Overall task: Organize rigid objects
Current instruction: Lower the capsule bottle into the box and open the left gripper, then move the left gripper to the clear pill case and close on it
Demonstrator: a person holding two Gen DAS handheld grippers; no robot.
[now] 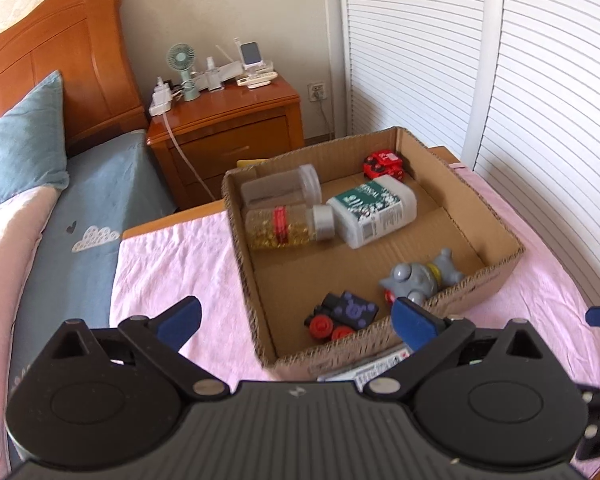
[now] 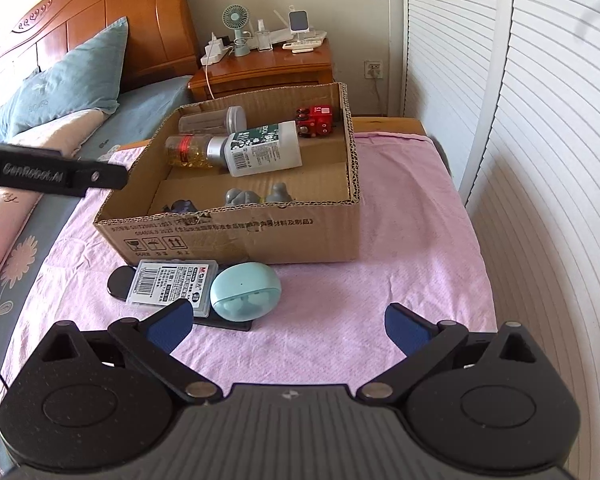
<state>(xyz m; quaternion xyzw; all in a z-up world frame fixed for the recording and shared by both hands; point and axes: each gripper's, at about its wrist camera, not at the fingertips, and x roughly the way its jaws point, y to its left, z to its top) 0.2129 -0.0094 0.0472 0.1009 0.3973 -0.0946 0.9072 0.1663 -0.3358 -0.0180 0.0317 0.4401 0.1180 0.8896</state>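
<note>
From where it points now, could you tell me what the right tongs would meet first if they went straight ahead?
Probably the bare pink cloth, with nothing between the open right tongs. The mint-green oval case lies just left of that line; the cardboard box stands beyond it. Depth is uncertain.

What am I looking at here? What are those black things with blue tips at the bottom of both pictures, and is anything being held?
There is no robot. A person holds a two-finger tool in each hand, each with a camera looking along its blue fingers. One picture comes from the left tool, the other from the right tool. Both stand open and hold nothing. On the pink cloth sits a cardboard box already holding bottles, a red toy car and a grey toy. Outside the box, in front of it, lie a mint-green case and a small clear labelled box, resting on dark flat things I cannot identify.
</note>
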